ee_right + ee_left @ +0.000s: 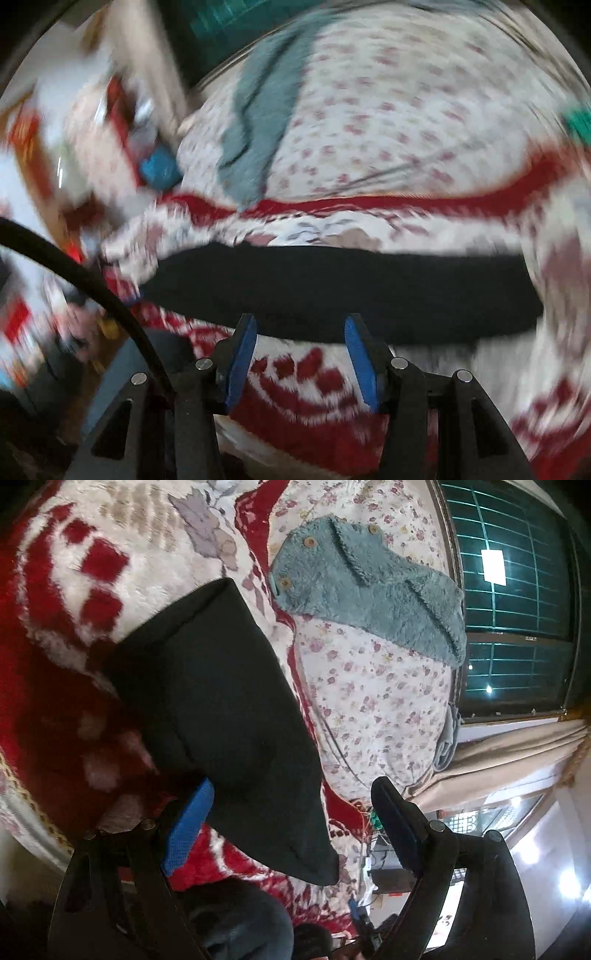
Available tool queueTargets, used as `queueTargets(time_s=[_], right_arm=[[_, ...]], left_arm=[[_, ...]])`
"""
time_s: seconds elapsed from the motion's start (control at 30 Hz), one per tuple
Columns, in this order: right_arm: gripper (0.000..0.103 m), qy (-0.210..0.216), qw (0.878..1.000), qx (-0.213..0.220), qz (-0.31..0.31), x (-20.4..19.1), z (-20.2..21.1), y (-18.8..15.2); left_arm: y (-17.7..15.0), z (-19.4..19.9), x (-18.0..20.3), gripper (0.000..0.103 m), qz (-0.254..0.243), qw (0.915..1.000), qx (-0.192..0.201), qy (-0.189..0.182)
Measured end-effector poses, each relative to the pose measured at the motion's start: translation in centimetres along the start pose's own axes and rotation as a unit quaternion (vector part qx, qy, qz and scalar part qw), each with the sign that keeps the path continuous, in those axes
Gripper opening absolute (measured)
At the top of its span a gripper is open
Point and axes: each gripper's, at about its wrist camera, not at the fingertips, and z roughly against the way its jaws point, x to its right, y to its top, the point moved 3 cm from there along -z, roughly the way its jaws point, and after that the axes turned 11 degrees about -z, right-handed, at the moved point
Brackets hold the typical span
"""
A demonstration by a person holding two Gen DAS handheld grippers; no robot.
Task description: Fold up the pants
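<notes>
The black pants [221, 701] lie folded into a long band on a red and white fleece blanket [74, 590]. In the left wrist view their near corner reaches in between the fingers of my left gripper [293, 786], which stands wide open; the blue pads do not press on the cloth. In the blurred right wrist view the pants [332, 291] stretch crosswise just beyond the fingertips. My right gripper [300, 321] is open above the blanket [306, 376] with nothing between its pads.
A teal fleece garment [369, 590] with wooden buttons lies on the floral sheet [369, 701] beyond the pants. A barred window [517, 590] and a beige curtain [498, 753] are at the right. A black cable [92, 273] crosses the right view's left side.
</notes>
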Motion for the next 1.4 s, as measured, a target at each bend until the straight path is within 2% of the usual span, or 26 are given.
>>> queueTargets(time_s=[0.07,0.13,0.27,0.37,0.4,0.47,0.53,0.57,0.67,0.73,0.8,0.83,0.9,1.0,1.07,1.13,1.17,1.2,1.23,1.27,1.33,1.4], right_arm=[[0.048,0.012,0.997,0.026,-0.071,2.1,0.9,0.3],[0.048,0.024,0.994,0.052,-0.098,2.8,1.6,0.8],[0.048,0.036,0.993,0.054,-0.103,2.7,1.9,0.9],[0.048,0.054,0.987,0.072,-0.13,4.0,3.0,1.3],[0.048,0.057,0.981,0.086,-0.163,5.3,3.7,1.7],[0.048,0.045,0.96,0.113,-0.251,8.8,5.2,1.8],[0.048,-0.006,0.928,0.121,-0.351,12.9,6.3,1.6],[0.048,0.001,0.914,0.124,-0.387,14.7,6.7,1.5],[0.048,0.044,0.894,0.121,-0.429,16.8,7.0,2.0],[0.048,0.055,0.886,0.115,-0.446,17.7,6.7,2.5],[0.048,0.073,0.872,0.104,-0.473,18.8,5.7,2.9],[0.048,0.069,0.867,0.09,-0.486,19.5,4.9,3.0],[0.048,0.045,0.862,0.069,-0.499,20.2,3.8,3.0],[0.048,0.021,0.863,0.053,-0.502,20.9,2.8,2.8],[0.048,0.029,0.861,0.048,-0.506,21.4,2.2,2.9],[0.046,0.035,0.867,0.051,-0.494,21.5,2.1,3.4],[0.037,0.036,0.874,0.05,-0.482,21.5,2.0,3.7],[0.022,0.034,0.878,0.047,-0.475,21.5,1.9,3.9],[0.015,0.027,0.882,0.042,-0.468,21.5,1.7,3.9],[0.01,0.017,0.887,0.035,-0.46,21.4,1.4,4.0],[0.006,0.013,0.889,0.023,-0.456,21.4,0.9,3.8],[0.005,0.007,0.895,0.028,-0.446,21.2,1.1,4.0]], left_arm=[[0.1,-0.5,-0.1,0.087,-0.002,1.0,-0.003,0.005],[0.4,-1.1,-0.4,0.087,0.004,0.9999,-0.003,0.009],[0.8,-1.7,-0.1,0.087,-0.002,0.9998,0.005,0.018],[0.6,-1.7,1.1,0.086,-0.044,0.9976,0.011,0.052],[0.5,-1.8,1.4,0.081,-0.057,0.9962,0.013,0.064],[0.4,-1.9,1.9,0.072,-0.087,0.9904,0.015,0.106],[0.5,-2.3,2.2,0.055,-0.107,0.9845,0.016,0.138],[0.6,-2.4,2.3,0.052,-0.114,0.9821,0.018,0.149],[1.0,-2.6,2.6,0.044,-0.125,0.9791,0.026,0.158],[1.3,-3.0,2.7,0.026,-0.128,0.9772,0.025,0.167],[1.4,-3.4,2.4,0.018,-0.13,0.9744,0.018,0.182],[1.4,-3.4,2.4,0.016,-0.129,0.9741,0.016,0.185],[1.5,-3.4,2.4,0.014,-0.129,0.9742,0.016,0.185],[1.6,-3.2,2.4,0.012,-0.133,0.9739,0.015,0.183],[1.6,-3.2,2.4,0.011,-0.133,0.9742,0.016,0.182],[1.6,-3.0,2.7,0.011,-0.133,0.9746,0.019,0.179],[1.7,-3.0,2.8,0.011,-0.133,0.9748,0.021,0.177],[1.8,-2.9,2.9,0.01,-0.133,0.9751,0.023,0.176],[1.8,-2.9,3.1,0.009,-0.133,0.9756,0.026,0.173],[1.8,-2.9,3.3,0.009,-0.135,0.9755,0.027,0.172],[2.0,-2.9,3.6,0.008,-0.139,0.9745,0.029,0.174],[2.3,-3.0,3.7,0.007,-0.135,0.976,0.029,0.168]])
